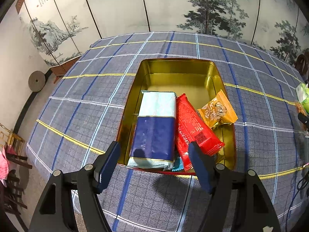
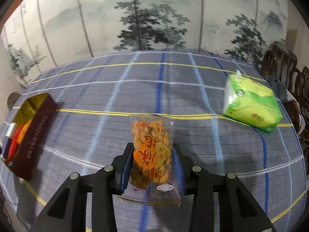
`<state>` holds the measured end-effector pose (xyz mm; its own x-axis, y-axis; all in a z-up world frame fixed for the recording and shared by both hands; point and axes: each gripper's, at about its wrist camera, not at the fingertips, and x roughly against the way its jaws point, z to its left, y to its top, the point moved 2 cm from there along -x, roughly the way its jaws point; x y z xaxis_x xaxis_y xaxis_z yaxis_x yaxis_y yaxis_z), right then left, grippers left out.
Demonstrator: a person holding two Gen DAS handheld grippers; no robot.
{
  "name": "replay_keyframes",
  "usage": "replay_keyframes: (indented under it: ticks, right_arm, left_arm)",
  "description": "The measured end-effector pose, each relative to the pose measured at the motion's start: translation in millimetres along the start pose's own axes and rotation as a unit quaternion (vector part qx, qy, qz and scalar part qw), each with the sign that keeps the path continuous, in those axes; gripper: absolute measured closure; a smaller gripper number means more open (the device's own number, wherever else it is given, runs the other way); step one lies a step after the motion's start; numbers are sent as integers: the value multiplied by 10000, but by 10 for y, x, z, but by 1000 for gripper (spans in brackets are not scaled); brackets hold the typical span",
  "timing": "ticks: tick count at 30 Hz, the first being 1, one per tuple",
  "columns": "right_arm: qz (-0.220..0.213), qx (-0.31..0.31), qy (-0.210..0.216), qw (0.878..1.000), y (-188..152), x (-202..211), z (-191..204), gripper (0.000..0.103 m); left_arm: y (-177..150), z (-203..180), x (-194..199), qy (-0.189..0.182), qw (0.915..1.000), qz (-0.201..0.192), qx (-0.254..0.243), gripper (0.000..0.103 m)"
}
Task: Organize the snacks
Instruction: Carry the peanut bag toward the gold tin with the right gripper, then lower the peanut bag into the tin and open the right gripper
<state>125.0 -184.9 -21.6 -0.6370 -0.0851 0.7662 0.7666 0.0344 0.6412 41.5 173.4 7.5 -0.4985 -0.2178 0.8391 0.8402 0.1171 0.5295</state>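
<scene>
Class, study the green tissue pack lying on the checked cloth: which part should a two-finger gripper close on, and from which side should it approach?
Grip the green tissue pack across its narrower width, coming down from above. It lies flat and apart from other things, so both long sides look free for the fingers; its soft wrapper should give a little under the pads.

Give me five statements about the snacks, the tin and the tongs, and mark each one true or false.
1. The right tongs are shut on a clear bag of twisted fried snacks. True.
2. The left tongs grip the blue and white packet. False: they stand open above its near end, holding nothing.
3. The gold tin holds a red packet beside the blue and white one. True.
4. The green tissue pack lies inside the tin. False: it lies on the plaid tablecloth, far from the tin.
5. The far half of the tin is packed full. False: its gold floor is bare there.
</scene>
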Motion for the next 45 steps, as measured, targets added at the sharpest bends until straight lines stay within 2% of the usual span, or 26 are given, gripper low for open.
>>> replay_keyframes:
  ticks: [10, 27, 37, 45]
  right_arm:
    - [-71, 498, 588, 9970, 48, 220, 742, 64]
    - [-77, 1041, 1394, 9847, 85, 362, 1905, 64]
    - [48, 1268, 1721, 9769, 25, 292, 2512, 64]
    - [116, 1320, 1669, 9770, 33, 169, 2759, 64]
  left_arm:
    - [-31, 191, 38, -75, 9996, -9, 258, 31]
    - [-126, 650, 91, 65, 9976, 32, 692, 30]
    - [-222, 885, 111, 132, 9959, 104, 889, 30]
    - [-266, 996, 110, 146, 9950, 124, 985, 30]
